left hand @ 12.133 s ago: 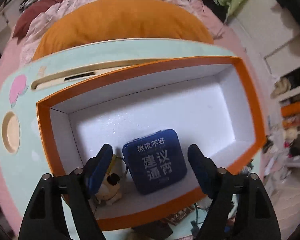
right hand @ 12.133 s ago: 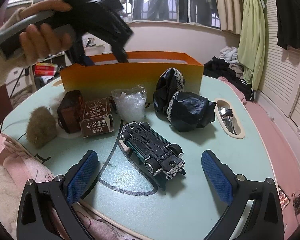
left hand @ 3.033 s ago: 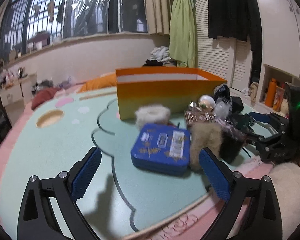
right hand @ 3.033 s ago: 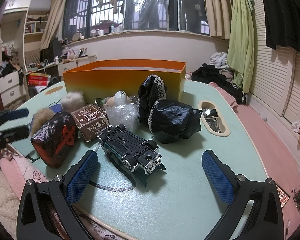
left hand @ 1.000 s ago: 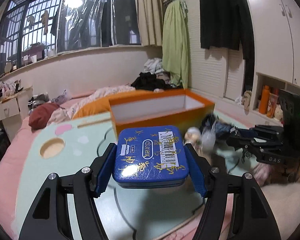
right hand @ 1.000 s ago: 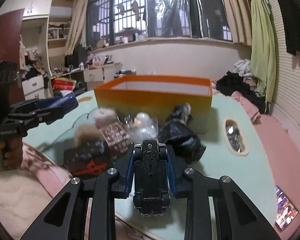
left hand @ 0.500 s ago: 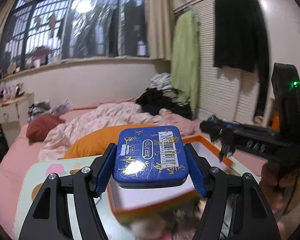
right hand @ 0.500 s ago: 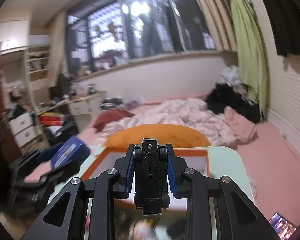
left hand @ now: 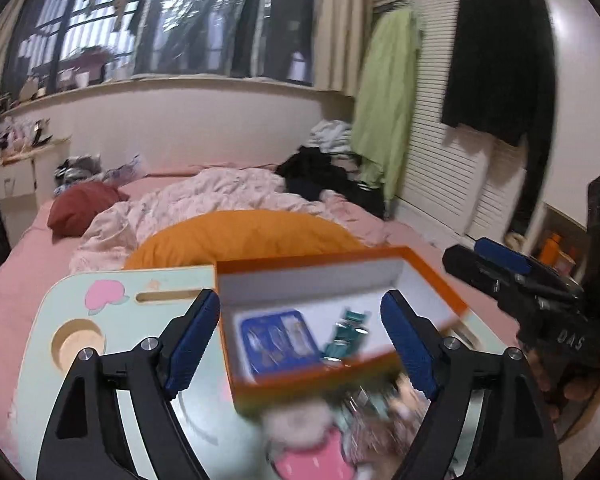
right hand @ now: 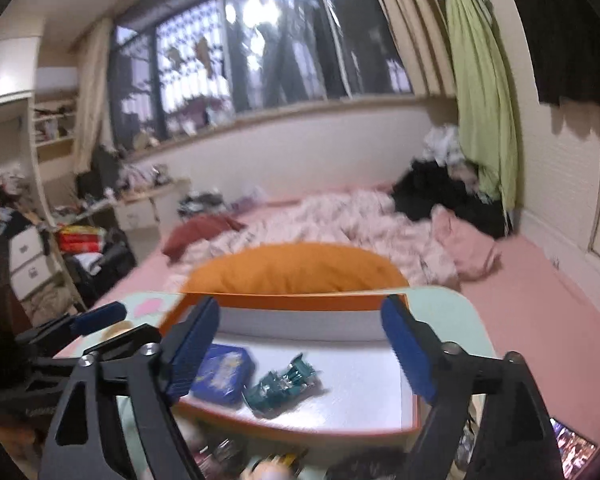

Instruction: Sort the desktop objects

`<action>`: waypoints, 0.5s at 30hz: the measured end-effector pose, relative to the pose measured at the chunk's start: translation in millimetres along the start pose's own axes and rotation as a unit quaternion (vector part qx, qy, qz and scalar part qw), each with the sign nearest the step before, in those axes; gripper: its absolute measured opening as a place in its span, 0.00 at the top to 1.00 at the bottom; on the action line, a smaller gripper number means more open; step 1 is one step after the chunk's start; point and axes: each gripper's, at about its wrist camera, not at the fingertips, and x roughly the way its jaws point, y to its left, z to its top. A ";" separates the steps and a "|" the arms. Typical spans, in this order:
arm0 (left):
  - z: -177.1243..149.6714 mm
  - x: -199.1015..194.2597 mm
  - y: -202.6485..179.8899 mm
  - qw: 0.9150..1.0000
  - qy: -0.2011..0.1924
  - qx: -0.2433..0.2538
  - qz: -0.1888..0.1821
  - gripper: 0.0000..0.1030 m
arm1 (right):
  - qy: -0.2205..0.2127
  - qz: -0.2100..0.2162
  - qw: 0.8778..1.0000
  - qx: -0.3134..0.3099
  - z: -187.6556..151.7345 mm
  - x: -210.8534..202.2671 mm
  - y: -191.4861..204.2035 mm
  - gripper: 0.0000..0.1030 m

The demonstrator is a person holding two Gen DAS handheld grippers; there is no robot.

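Left hand-held gripper open, empty; remaining blurred clutter on tabletop lies directly below, nearer than orange box.

Half a second ago the left gripper was clamped on the blue tin and the right gripper on the toy car; now both stand wide apart with nothing between their pads. The tin lies flat on the white floor of the orange box, the car just beside it to its right, tipped on its side. Twelve seconds back another blue tin and a small figure lay in that box
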 end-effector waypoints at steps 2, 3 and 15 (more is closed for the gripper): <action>-13.8 -14.3 -6.5 1.000 0.016 0.024 -0.010 0.20 | 0.001 0.013 1.000 -0.017 -17.3 -21.5 6.2 0.08; -26.5 -22.3 -9.8 0.999 0.027 0.041 -0.009 0.20 | 0.007 0.016 1.000 -0.024 -25.4 -27.1 8.7 0.08; -127.6 -20.8 -11.9 0.993 0.099 0.054 0.041 0.14 | 0.116 -0.031 0.991 -0.066 -127.8 -43.1 -10.3 0.08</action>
